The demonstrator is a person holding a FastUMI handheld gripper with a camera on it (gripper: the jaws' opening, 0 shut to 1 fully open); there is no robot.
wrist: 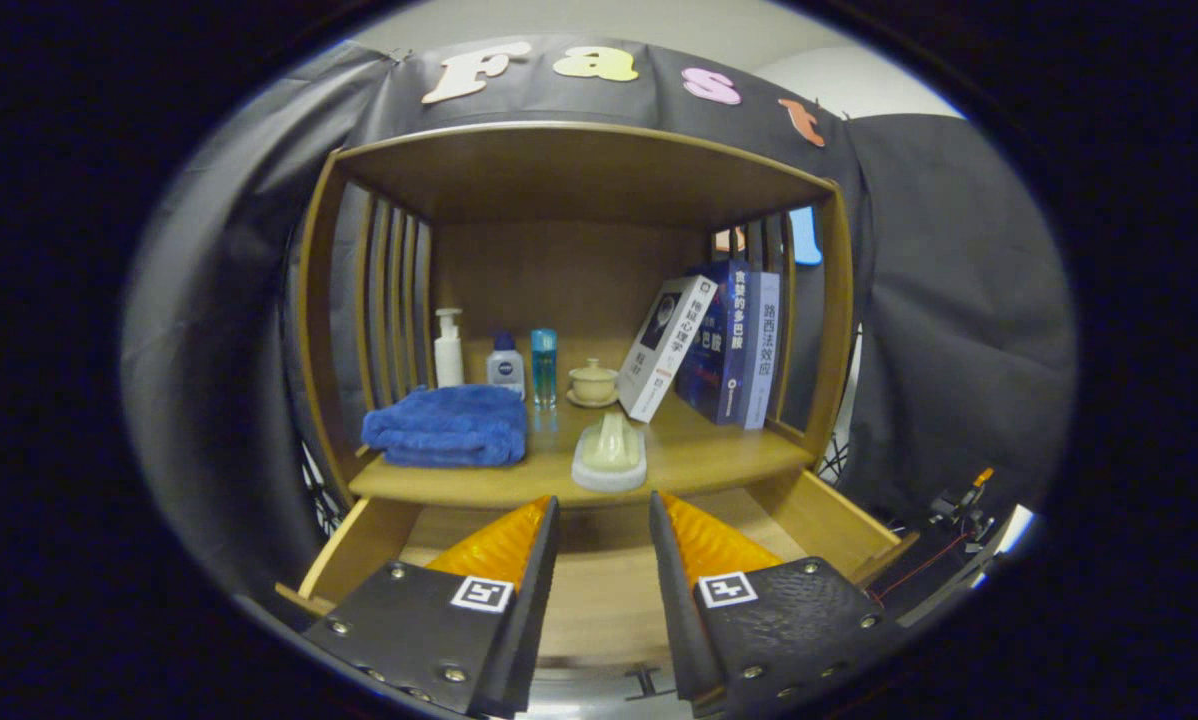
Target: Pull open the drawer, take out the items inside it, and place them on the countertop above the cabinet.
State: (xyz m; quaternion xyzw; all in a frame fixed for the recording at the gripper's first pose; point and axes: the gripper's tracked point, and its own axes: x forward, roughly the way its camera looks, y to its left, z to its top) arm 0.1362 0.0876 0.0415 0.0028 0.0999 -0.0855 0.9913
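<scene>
So the gripper point(604, 520) is hanging over the pulled-out light wooden drawer point(359, 545), fingers spread apart and gripping nothing. The fingers are covering a good chunk of the drawer floor, so I can't tell what's lying under them; the strip between them is looking bare. Just beyond the fingertips, a pale soap-like bar in a white oval dish point(609, 455) is sitting at the front edge of the wooden worktop point(719, 450). A folded blue towel point(447, 425) is lying near it, with small bottles point(505, 365), a lidded ceramic cup point(593, 382) and leaning books point(719, 345) behind.
</scene>
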